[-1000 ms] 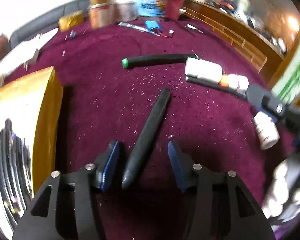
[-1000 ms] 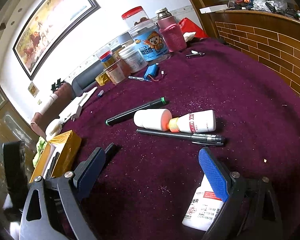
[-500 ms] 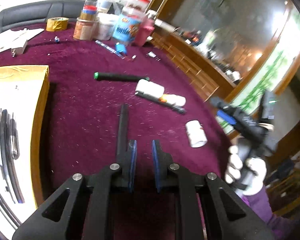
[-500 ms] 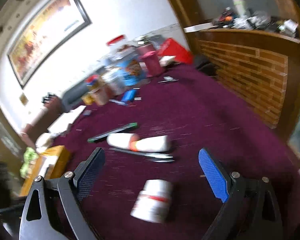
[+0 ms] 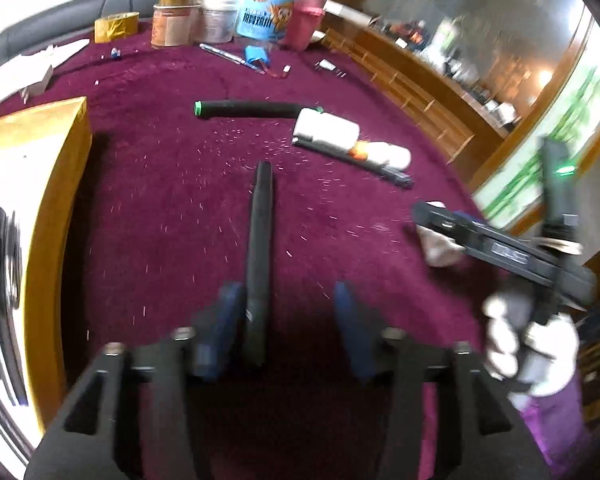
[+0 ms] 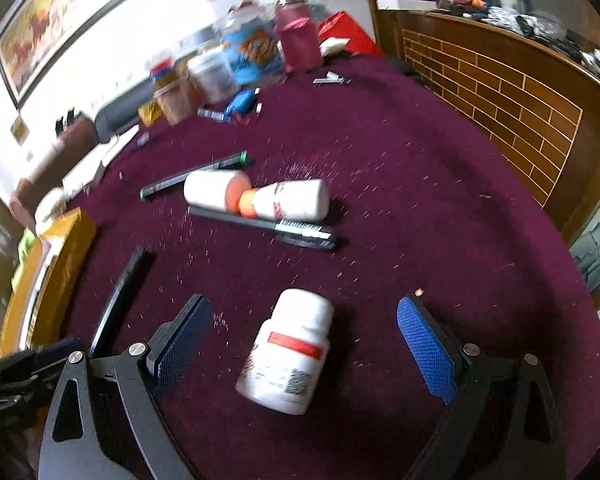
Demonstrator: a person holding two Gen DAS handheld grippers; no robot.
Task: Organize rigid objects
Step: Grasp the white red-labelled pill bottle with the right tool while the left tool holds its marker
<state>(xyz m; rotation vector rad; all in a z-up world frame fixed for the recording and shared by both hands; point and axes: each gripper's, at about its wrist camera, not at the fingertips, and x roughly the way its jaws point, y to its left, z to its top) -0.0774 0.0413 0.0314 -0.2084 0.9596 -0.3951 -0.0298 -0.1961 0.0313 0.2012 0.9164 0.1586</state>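
Observation:
A black pen (image 5: 260, 248) lies on the maroon cloth and runs away from me. Its near end sits between the jaws of my left gripper (image 5: 288, 320), close against the left pad; the jaws are opening and do not press on it. In the right wrist view a white pill bottle (image 6: 288, 352) with a red label stripe lies on its side between the wide-apart pads of my right gripper (image 6: 304, 344), touching neither. The same pen (image 6: 120, 300) shows there at the left. A gloved hand (image 5: 528, 344) holds the right gripper (image 5: 500, 248).
A gold box (image 5: 60, 160) holding several pens stands at the left. Farther off lie a green-capped marker (image 5: 244, 109), two white bottles nose to nose (image 6: 256, 196) and a black pen (image 6: 260, 226). Jars and cans (image 5: 260, 8) line the far edge. A wooden rail (image 6: 500, 92) borders the right.
The left jaws stood apart around the pen, then shut beside it, and now stand apart with the pen between them. The right gripper has come over the pill bottle, which now lies between its pads.

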